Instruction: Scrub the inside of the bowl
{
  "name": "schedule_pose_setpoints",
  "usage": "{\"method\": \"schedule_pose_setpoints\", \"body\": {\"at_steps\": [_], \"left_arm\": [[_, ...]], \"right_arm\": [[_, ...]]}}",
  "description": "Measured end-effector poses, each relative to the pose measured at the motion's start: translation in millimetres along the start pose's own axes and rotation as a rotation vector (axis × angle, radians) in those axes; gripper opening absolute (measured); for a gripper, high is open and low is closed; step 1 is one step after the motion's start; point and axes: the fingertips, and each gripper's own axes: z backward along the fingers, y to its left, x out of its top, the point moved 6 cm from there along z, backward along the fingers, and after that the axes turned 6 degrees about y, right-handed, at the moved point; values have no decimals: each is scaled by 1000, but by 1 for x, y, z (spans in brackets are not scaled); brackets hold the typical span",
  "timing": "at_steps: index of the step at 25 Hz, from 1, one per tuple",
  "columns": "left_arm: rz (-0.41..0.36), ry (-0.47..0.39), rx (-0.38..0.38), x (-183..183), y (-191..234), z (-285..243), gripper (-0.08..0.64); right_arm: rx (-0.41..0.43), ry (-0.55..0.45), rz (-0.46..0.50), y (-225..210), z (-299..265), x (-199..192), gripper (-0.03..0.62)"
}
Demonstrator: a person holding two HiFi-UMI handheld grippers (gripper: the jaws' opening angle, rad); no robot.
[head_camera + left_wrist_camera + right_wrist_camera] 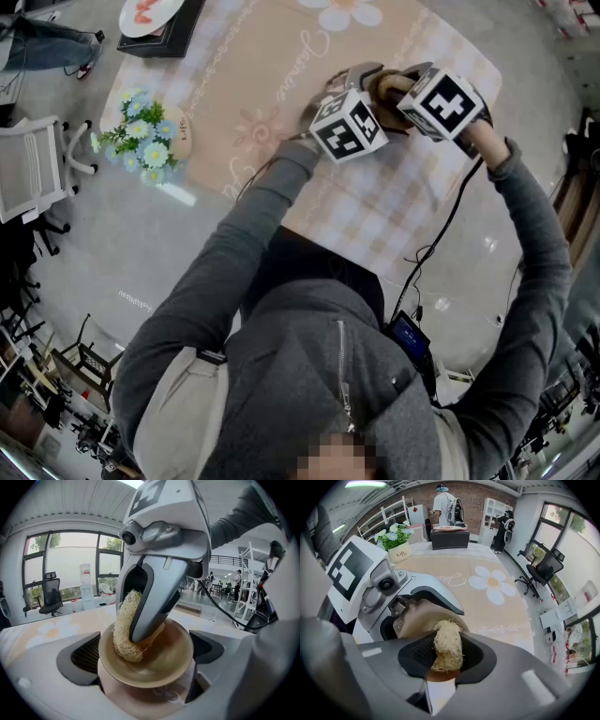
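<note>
Left gripper (145,652) clamped on shallow round tan bowl (176,660), bowl between its jaws; right gripper (447,656) clenched on pale fibrous loofah scrubber (447,644), scrubber pressed inside bowl; beyond, beige floral tablecloth (487,597); potted blue-white flowers (396,538).

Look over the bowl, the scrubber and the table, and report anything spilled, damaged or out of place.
Nothing stands out. The left gripper holds the bowl between its jaws, the right gripper presses the loofah scrubber inside it, and no spill or crack shows. The flower pot on the table stands upright.
</note>
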Motion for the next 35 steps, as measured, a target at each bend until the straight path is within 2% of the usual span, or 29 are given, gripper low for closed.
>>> {"method": "schedule_pose_setpoints", "body": {"at_steps": [5,27,29,33,35], "left_arm": [[0,-1,0,0,0,0,583],[-2,1,0,2,-1,0,583],[-2,2,0,1,-1,-1,583],[-4,1,1,0,-1,-1,583],[-4,0,0,0,0,-1,584]], "right_arm": [[11,18,-45,0,0,-9,98],[93,36,-62,22,3,-16,98],[116,35,-75,24,2,-16,98],[214,5,-168,24,1,-12,98],[236,-10,-196,22,1,-10,98]]}}
